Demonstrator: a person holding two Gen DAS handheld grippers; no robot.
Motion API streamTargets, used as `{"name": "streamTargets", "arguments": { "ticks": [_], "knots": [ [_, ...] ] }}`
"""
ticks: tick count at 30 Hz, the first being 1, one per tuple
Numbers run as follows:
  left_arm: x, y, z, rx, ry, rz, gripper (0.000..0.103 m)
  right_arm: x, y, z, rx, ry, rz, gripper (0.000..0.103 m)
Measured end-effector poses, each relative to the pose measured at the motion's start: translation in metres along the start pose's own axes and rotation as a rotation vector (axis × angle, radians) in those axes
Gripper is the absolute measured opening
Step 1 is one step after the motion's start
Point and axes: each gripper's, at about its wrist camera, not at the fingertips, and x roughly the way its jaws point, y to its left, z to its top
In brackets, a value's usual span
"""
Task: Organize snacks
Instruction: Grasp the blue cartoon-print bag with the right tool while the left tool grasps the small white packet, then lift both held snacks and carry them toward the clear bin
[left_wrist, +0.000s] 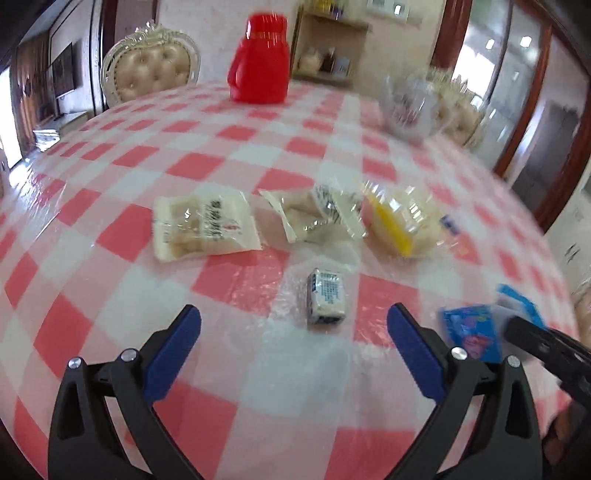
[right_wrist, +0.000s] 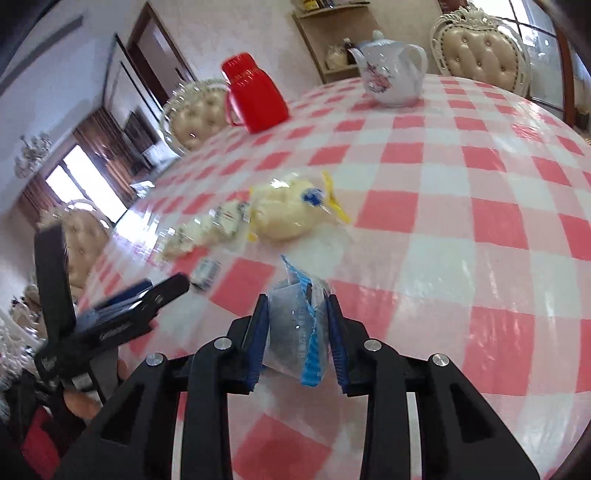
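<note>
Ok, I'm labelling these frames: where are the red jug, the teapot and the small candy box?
Red jug (left_wrist: 260, 70): left wrist view, middle of its body.
Teapot (right_wrist: 393, 79): right wrist view, flower print on its belly.
Candy box (left_wrist: 327, 297): left wrist view, its printed top face.

Teapot (left_wrist: 412, 105) motion-blurred, left view

Tufted cream chairs (right_wrist: 480, 55), bright window (right_wrist: 86, 188)
</note>
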Motion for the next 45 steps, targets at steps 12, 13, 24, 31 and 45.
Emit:
{"name": "streamTargets", "arguments": {
  "ticks": [12, 13, 24, 31, 45],
  "knots": [
    [0.011, -0.031, 0.0, 0.203, 0.032, 0.023, 0.032, -0.003, 0.003, -0.004, -0.069, 0.001, -0.108, 0.089],
    [0.011, -0.031, 0.0, 0.206, 0.031, 0.023, 0.029, 0.005, 0.006, -0.006, -0.093, 0.035, -0.134, 0.089],
    [0.009, -0.025, 0.0, 0.181, 0.03, -0.002, 0.021, 0.046, 0.064, -0.028, -0.317, 0.101, -0.273, 0.083],
    [0.006, -0.021, -0.002, 0.165, 0.029, -0.025, 0.021, 0.026, 0.037, -0.019, -0.214, 0.032, -0.186, 0.037],
    [-0.006, -0.013, -0.01, 0.111, 0.008, -0.075, 0.021, 0.013, 0.029, -0.013, -0.145, -0.015, -0.08, 0.037]
  ]
}}
